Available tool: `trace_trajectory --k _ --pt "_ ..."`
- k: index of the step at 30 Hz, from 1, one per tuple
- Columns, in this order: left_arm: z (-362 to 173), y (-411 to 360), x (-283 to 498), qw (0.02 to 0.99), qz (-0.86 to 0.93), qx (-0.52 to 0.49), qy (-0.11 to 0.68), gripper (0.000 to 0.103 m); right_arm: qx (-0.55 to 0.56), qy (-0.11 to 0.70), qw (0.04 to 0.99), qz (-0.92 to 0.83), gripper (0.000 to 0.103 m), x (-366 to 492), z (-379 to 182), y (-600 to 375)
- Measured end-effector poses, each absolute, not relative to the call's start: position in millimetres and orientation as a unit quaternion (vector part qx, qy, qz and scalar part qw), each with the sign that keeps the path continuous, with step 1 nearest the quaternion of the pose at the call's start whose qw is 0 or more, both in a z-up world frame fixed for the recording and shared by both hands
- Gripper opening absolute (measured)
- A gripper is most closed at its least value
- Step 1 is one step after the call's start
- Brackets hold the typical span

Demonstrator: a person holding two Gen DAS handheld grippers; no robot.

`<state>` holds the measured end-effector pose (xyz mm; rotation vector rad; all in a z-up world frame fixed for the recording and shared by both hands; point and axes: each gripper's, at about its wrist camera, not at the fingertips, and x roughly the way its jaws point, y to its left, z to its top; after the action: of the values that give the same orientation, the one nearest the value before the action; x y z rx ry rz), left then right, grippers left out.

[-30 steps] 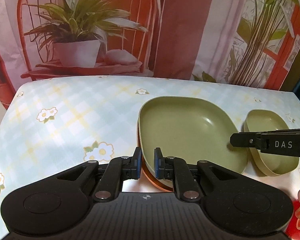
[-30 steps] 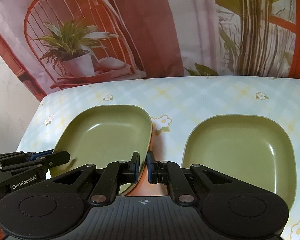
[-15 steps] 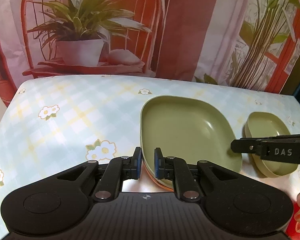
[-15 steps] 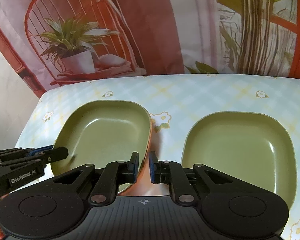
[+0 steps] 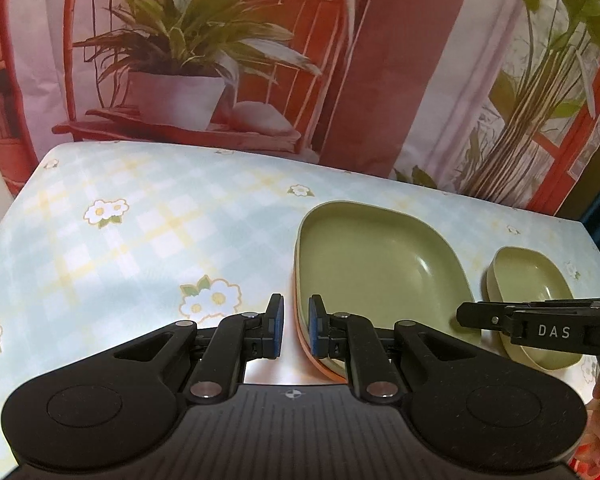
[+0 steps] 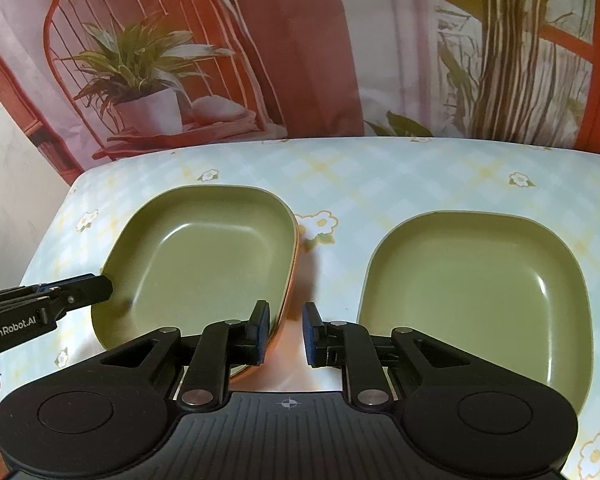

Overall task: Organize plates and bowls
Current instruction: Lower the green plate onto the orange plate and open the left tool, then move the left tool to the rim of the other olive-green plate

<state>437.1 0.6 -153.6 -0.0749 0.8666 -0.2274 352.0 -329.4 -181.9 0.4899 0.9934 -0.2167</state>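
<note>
A green square plate (image 5: 376, 268) lies stacked on an orange plate (image 5: 320, 364) whose rim shows beneath it. The stack also shows in the right wrist view (image 6: 203, 264). A second green plate (image 6: 476, 296) lies alone to the right; in the left wrist view it shows small (image 5: 528, 292). My left gripper (image 5: 295, 330) is slightly open at the stack's near left rim, which lies between its pads. My right gripper (image 6: 283, 332) is open at the stack's right rim, holding nothing.
The table (image 5: 139, 232) has a pale blue checked cloth with daisies. A printed backdrop (image 5: 259, 60) of plants and a chair hangs behind the far edge. The table's left edge (image 6: 39, 248) is close to the stack.
Both grippers have opened: the right jaws spread clearly, the left a little. The stacked plates sit a bit farther from both cameras as the grippers draw back.
</note>
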Motion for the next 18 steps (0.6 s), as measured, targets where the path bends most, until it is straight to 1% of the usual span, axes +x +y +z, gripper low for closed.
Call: trace_trajectory --k 12,18 --pt "-157 3 441 0.895 -0.111 -0.043 0.43 0.014 0.229 0.472 0.845 -0.105 0.017 351 -180 -328" --pt "-140 -5 433 0.903 -0.128 -0.036 0.408 0.014 0.225 0.456 0.856 -0.092 0.017 343 -170 -327"
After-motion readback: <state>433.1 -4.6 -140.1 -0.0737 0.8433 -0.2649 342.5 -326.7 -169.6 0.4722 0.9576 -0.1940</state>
